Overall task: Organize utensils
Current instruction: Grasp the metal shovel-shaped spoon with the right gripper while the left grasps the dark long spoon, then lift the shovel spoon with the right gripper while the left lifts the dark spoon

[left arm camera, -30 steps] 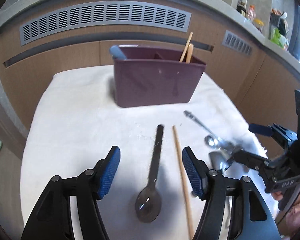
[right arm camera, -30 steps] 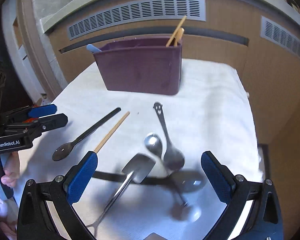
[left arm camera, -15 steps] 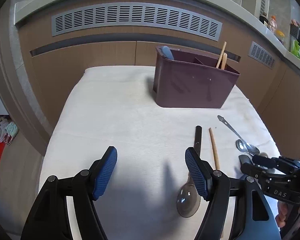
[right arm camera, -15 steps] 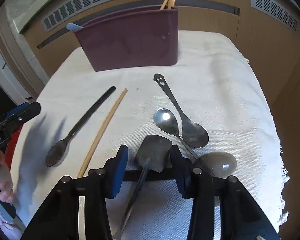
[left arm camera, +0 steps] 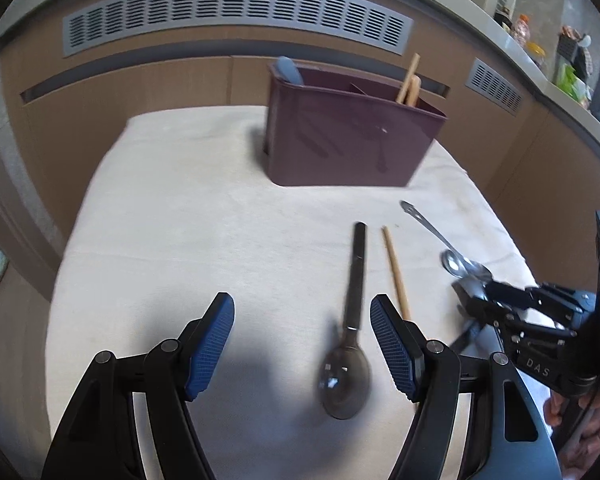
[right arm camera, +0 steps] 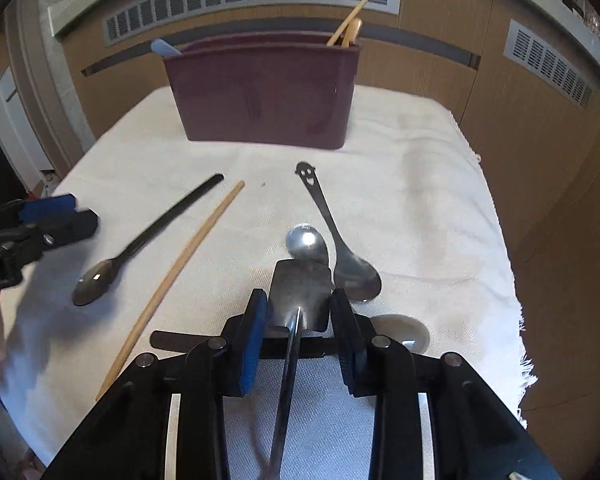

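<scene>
My right tool (right arm camera: pixel 298 332) is closing, its blue pads either side of the flat-headed steel utensil (right arm camera: pixel 299 294) on the cloth-covered surface (right arm camera: pixel 412 200); whether they press on it I can't be sure. That utensil's handle runs under the tool, cut off below. My left tool (left arm camera: pixel 302 344) hangs open above the black spoon (left arm camera: pixel 350 344), not touching it. The wooden chopstick (left arm camera: pixel 396 274) lies beside it. The maroon organizer (left arm camera: pixel 340 140) hides most of its contents.

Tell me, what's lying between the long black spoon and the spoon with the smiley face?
One wooden chopstick lies on the white cloth between the black spoon and the smiley-handled spoon, closer to the black one. The right wrist view shows it best.
</scene>
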### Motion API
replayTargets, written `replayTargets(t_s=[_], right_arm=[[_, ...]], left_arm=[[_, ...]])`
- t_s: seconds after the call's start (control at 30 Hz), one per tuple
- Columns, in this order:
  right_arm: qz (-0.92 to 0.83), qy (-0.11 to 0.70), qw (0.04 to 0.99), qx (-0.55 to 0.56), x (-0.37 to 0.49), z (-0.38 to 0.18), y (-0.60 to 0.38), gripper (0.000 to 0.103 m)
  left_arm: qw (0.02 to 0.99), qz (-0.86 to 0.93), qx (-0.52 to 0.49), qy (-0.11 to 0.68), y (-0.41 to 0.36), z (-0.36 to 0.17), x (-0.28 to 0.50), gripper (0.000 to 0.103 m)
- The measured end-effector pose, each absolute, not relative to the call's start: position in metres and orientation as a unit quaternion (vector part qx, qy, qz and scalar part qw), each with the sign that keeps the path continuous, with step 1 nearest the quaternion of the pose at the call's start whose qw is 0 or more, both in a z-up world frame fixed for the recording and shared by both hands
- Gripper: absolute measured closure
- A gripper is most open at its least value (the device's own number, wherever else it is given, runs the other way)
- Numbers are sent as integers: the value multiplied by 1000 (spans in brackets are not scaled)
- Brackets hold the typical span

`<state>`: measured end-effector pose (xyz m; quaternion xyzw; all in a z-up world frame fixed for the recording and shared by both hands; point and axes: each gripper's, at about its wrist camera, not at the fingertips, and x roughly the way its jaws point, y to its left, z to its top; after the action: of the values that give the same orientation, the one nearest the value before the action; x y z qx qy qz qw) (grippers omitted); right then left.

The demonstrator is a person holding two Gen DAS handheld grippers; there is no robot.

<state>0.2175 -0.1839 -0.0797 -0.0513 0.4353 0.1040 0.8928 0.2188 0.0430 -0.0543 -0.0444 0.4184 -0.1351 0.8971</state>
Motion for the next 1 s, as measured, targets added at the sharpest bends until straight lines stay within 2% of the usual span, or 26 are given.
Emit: replayTargets(t_s=[0.07, 0.13, 0.2, 0.3, 0.4, 0.63, 0.67, 0.83, 1.0], right_arm=[[117, 426, 896, -46, 215, -75, -186, 73], [121, 417, 899, -47, 214, -72, -187, 73], [125, 412, 901, -43, 211, -71, -190, 73], [132, 411, 901, -32, 210, -69, -196, 73], [134, 410, 902, -28, 210, -69, -200, 73], [141, 409, 901, -22, 211, -70, -205, 73], [143, 408, 901, -21, 211, -70, -205, 73], [147, 401, 904, -18, 209, -67, -206, 73], [154, 384, 910, -14, 203, -55, -205, 73]], left_arm=[[888, -156, -38, 430, 34, -55, 222, 33], [880, -179, -15, 440, 22, -55, 229, 38], [872, -191, 19, 450, 9, -56, 235, 60], [853, -206, 68, 475, -12, -59, 253, 72], [834, -206, 105, 501, -27, -67, 269, 78], [808, -194, 130, 541, -44, -79, 295, 86], [809, -190, 131, 540, -44, -79, 295, 90], [826, -171, 127, 522, -45, -76, 287, 91], [853, -179, 79, 484, -30, -55, 265, 91]])
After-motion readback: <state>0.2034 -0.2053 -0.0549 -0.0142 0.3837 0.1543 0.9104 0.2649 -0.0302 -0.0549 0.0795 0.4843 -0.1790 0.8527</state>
